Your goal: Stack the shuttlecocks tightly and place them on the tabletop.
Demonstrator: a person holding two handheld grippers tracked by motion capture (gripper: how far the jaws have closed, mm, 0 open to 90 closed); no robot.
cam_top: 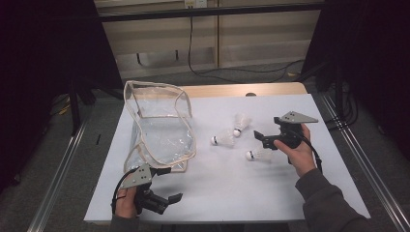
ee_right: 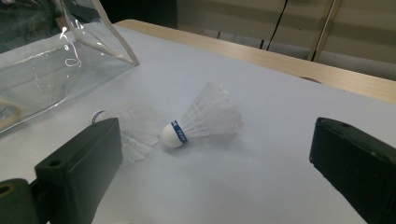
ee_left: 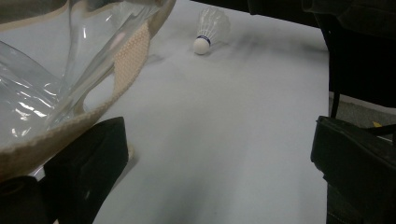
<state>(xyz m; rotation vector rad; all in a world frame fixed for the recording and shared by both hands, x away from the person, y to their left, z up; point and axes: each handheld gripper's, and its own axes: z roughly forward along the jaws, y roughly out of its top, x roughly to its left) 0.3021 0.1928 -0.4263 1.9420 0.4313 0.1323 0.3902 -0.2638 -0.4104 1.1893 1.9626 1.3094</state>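
A clear plastic bag [cam_top: 162,128] with beige trim lies open on the left of the white table [cam_top: 290,193]. Three white shuttlecocks lie right of it: a far one [cam_top: 239,123], a middle one [cam_top: 221,140] and a near one [cam_top: 258,155]. My right gripper [cam_top: 260,139] is open just right of them. Between its jaws [ee_right: 217,140] lies the far shuttlecock [ee_right: 201,116], with the middle one [ee_right: 133,126] partly behind the left jaw. My left gripper [cam_top: 169,183] is open at the bag's near corner. The bag's trim [ee_left: 126,70] touches its left jaw, and one shuttlecock [ee_left: 210,30] lies beyond.
A wooden table edge [cam_top: 232,90] shows past the white sheet. Dark curtains flank both sides, and cables [cam_top: 232,72] run over the floor behind. Metal rails [cam_top: 58,169] border the table left and right. Bare white surface [cam_top: 232,188] spreads between the two grippers.
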